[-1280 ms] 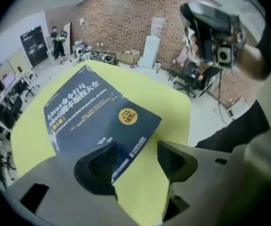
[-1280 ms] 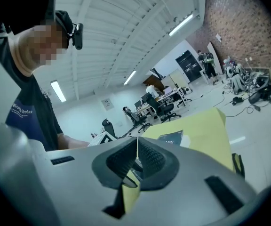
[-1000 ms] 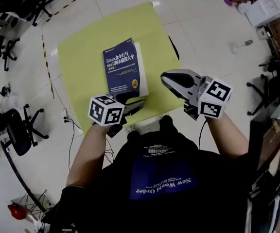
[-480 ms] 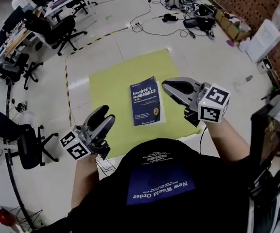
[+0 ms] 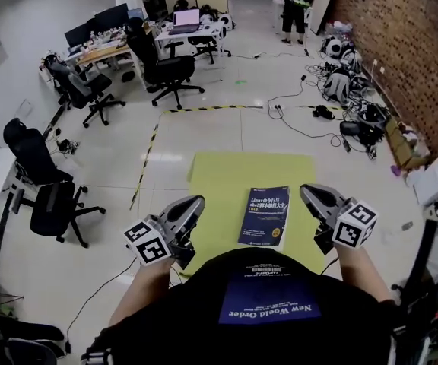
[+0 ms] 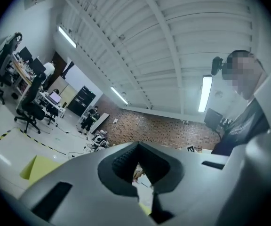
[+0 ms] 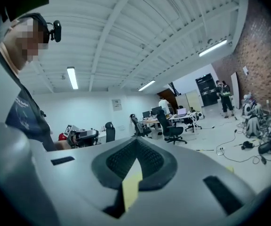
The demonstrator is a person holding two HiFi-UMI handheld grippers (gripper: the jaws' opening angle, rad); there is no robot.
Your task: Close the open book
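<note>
Book (image 5: 265, 217): one paperback with a dark blue front cover, white title lettering across the upper part, smaller pale print below and a small gold mark low on the cover. State: closed. Pose: flat, front cover up, spine at the left, a thin white page edge showing on the right. Location: on the yellow-green surface (image 5: 219, 181), right of its middle, near its front edge.

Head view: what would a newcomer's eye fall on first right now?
The dark blue book, closed and cover up on the yellow-green surface, stands out first. Either side of it hang the left gripper, jaws just closed on nothing, and the right gripper, also shut and empty.
</note>
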